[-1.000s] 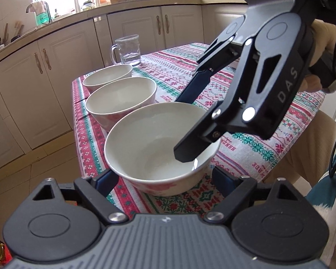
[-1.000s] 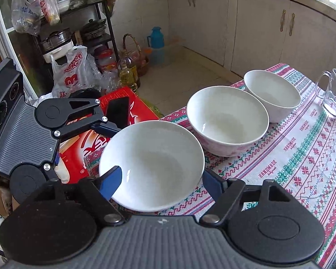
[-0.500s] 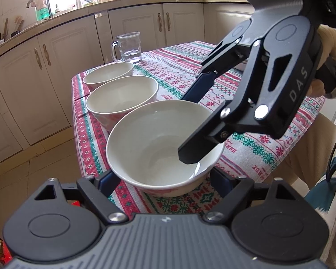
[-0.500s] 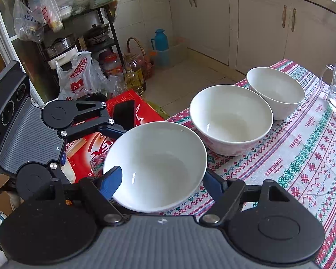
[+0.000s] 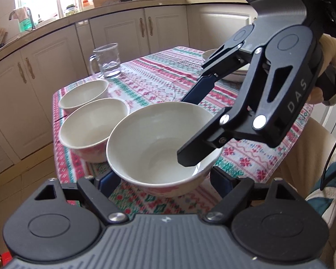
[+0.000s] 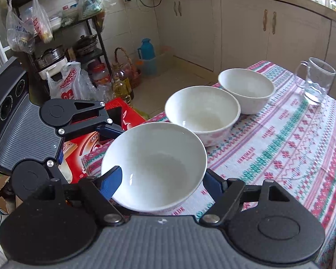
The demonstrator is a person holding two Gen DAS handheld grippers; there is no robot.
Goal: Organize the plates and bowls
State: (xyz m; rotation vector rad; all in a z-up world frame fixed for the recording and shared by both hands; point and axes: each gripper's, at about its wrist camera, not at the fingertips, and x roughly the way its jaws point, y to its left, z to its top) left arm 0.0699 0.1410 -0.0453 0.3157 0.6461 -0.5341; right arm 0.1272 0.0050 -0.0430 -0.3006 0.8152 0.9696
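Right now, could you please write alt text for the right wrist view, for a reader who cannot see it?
Both grippers clasp the nearest white bowl at the corner of a patterned tablecloth: the right gripper across its sides, the left gripper at its far-left rim. Two more white bowls and a glass mug stand beyond.

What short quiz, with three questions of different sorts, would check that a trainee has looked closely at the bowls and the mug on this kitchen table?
1. Count: how many white bowls form the row along the table's edge?
2. True or false: the middle bowl holds food.
3. The glass mug stands: A inside a bowl; B on the tablecloth, past the far bowl; C on the floor.

Key
1. Three, counting the nearest bowl.
2. False: it is empty.
3. B.
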